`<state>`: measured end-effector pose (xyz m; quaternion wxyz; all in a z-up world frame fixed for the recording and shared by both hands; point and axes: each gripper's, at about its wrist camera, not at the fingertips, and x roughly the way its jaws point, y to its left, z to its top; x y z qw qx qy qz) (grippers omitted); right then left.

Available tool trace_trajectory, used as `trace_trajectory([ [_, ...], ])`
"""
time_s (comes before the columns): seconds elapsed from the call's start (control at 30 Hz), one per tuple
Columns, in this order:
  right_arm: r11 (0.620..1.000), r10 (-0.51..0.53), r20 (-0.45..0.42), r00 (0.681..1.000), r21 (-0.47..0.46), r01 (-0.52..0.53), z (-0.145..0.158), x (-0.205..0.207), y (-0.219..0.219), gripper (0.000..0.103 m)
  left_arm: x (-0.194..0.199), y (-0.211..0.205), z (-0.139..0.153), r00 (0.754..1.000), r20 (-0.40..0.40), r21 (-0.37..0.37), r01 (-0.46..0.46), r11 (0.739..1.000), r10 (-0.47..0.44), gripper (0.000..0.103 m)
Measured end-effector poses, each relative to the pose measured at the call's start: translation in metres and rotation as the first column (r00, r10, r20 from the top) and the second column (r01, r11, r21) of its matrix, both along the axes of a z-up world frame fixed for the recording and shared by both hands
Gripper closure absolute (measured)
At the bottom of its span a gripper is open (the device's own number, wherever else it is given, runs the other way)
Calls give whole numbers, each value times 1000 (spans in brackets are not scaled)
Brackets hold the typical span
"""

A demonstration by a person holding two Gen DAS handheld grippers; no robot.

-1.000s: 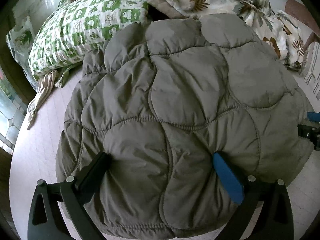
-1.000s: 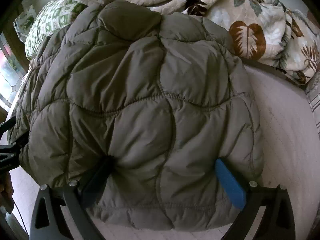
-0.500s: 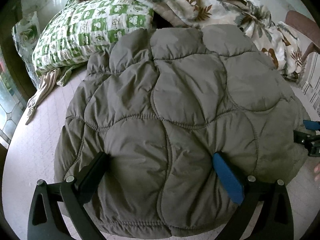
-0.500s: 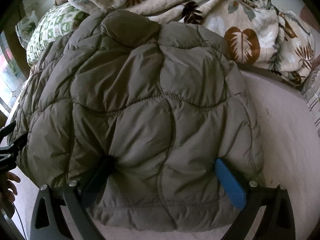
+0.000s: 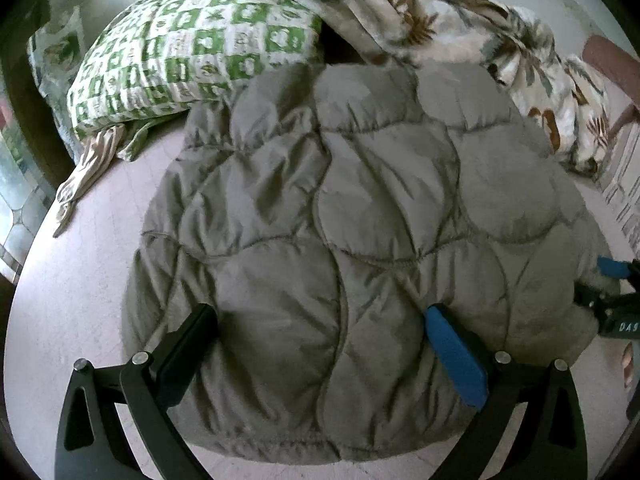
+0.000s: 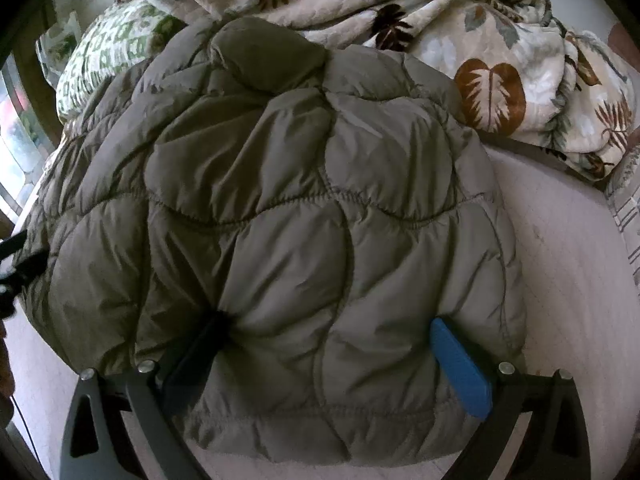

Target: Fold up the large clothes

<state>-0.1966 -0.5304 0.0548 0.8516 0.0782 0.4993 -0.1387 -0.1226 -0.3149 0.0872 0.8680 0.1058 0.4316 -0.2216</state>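
Both cameras are drawing back, more pale bed sheet (image 5: 84, 272) showing leftward. Left gripper (image 5: 320, 336) and right gripper (image 6: 328, 340) are each standing spread, fingers pressing the near hem of the grey-olive quilted puffer jacket (image 5: 360, 220) — it is lying folded ahead of them. Beyond it: green-checked pillow (image 5: 192, 52), leaf-print blanket (image 6: 460, 40) — open sheet lying rightward.
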Motion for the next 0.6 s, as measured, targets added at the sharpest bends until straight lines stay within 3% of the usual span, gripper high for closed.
trace_trajectory([
  [0.3, 1000, -11, -12, 1000, 29, 11, 36, -21, -13, 0, 10, 42, 35, 997, 70, 35, -18, 999, 15, 0],
  [0.6, 987, -127, -10, 992, 102, 127, 61, -54, -71, 0, 44, 86, 46, 994, -86, -45, -65, 997, 61, 0],
])
